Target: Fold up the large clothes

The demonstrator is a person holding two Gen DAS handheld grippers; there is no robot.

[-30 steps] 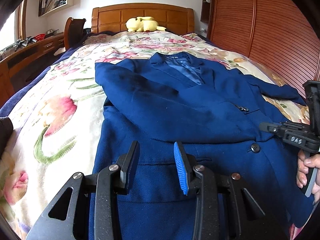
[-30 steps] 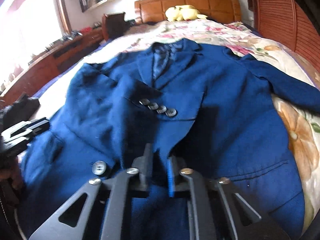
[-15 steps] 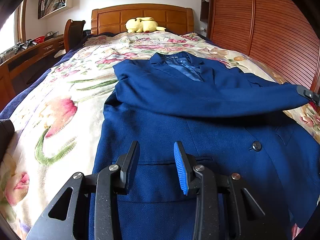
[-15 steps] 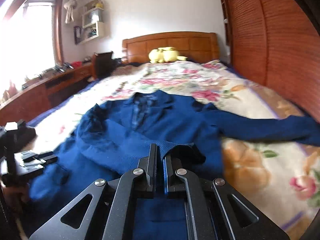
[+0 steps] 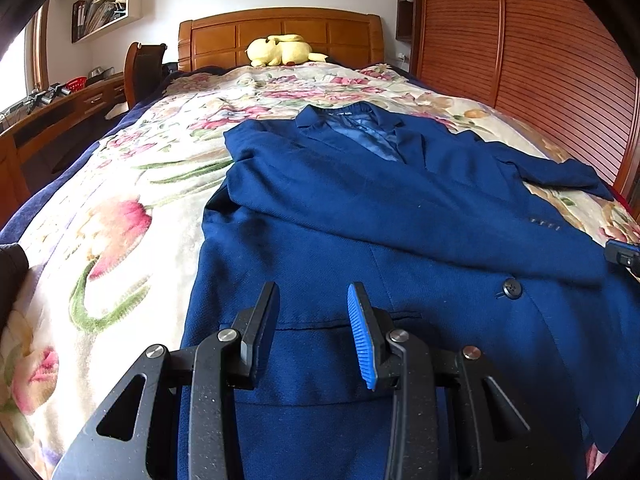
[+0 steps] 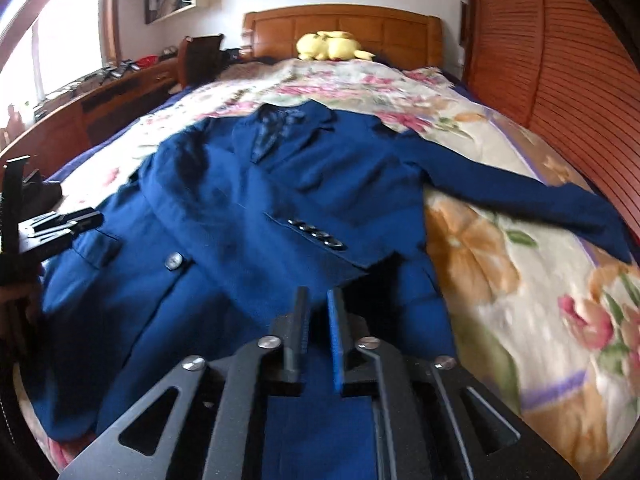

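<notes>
blue blazer [image 5: 360, 216] lies on the floral bedspread [image 5: 120, 216], one sleeve folded across its front. left gripper [image 5: 314, 312] hovers apart, empty; right gripper [image 6: 318, 312] is opening, nothing between.

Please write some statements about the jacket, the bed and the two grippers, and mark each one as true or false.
1. One sleeve of the blue jacket lies folded across its front. True.
2. The other sleeve is folded too. False: it lies spread out on the bedspread.
3. The left gripper grips the jacket. False: it is open and holds nothing.
4. A yellow plush toy lies by the headboard. True.
5. The right gripper clamps the cuff. False: its jaws are opening, with nothing between them.
</notes>
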